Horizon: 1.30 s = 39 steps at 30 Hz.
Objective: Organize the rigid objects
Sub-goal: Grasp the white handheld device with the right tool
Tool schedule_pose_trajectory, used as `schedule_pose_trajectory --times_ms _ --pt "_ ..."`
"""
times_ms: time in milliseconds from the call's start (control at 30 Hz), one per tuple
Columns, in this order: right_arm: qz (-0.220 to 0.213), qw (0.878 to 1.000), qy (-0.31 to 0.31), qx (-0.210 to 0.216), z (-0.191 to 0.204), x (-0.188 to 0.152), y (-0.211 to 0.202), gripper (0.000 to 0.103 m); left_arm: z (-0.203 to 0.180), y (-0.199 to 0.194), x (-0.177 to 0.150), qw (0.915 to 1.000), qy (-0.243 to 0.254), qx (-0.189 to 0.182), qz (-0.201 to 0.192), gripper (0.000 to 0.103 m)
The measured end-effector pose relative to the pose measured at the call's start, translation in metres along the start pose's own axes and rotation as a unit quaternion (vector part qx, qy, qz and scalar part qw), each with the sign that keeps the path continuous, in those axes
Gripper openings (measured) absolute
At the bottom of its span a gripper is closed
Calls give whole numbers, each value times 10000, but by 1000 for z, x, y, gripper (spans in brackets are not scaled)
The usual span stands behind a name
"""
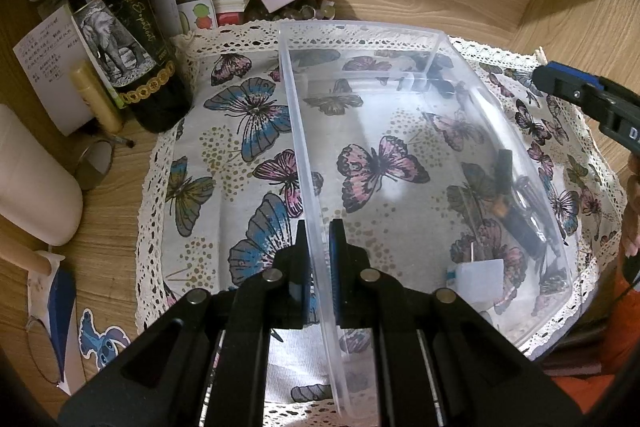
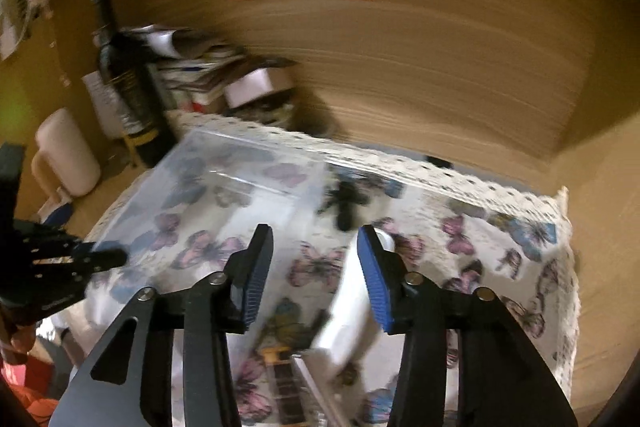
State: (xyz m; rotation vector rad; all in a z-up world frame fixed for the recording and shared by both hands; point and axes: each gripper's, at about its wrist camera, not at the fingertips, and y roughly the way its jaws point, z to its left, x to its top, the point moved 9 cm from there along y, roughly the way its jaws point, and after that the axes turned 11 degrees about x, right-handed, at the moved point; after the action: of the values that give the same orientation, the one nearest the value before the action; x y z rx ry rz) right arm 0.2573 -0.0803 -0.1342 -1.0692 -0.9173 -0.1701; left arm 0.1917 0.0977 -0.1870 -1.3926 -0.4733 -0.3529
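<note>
Clamped on the clear plastic bin's (image 1: 360, 147) near wall, the left hand-held gripper (image 1: 318, 247) held it over the butterfly cloth (image 1: 224, 131). Right hand-held gripper (image 2: 316, 267) gaped above a blurred, possibly white object (image 2: 348, 311).

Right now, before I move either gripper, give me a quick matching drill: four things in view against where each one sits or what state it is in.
Things:
1. left gripper
2. right gripper
3. dark glass wine bottle with the elephant label
4. small white plastic block

States:
A. open, holding nothing
B. inside the clear plastic bin
C. shut on the bin's wall
D. standing off the butterfly-print cloth, on the wooden surface

Pairs: 1-C, 2-A, 3-D, 4-B
</note>
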Motion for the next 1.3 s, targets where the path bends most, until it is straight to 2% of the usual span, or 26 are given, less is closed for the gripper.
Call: schedule_pose_trajectory --times_ms 200,333,600,667,767,1100,1300 --pt "434 9982 373 -175 -33 -25 20 42 0 0 0 10000 9 14 4 9" --pt "811 9948 623 -25 -43 -44 42 42 0 1 0 10000 1 6 12 9" --pt "1085 9910 775 99 -47 -54 70 41 0 2 1 10000 6 34 22 9" --pt "1146 9899 815 181 -47 -55 76 37 0 2 1 10000 -8 26 22 9" --pt "1097 9908 778 115 -49 -53 77 30 0 3 1 10000 -13 30 19 9" --pt "552 9946 879 -67 -65 -40 43 29 1 3 1 10000 -13 38 11 9" --pt "139 9974 712 -46 -53 -17 14 29 0 6 2 10000 -26 57 11 9"
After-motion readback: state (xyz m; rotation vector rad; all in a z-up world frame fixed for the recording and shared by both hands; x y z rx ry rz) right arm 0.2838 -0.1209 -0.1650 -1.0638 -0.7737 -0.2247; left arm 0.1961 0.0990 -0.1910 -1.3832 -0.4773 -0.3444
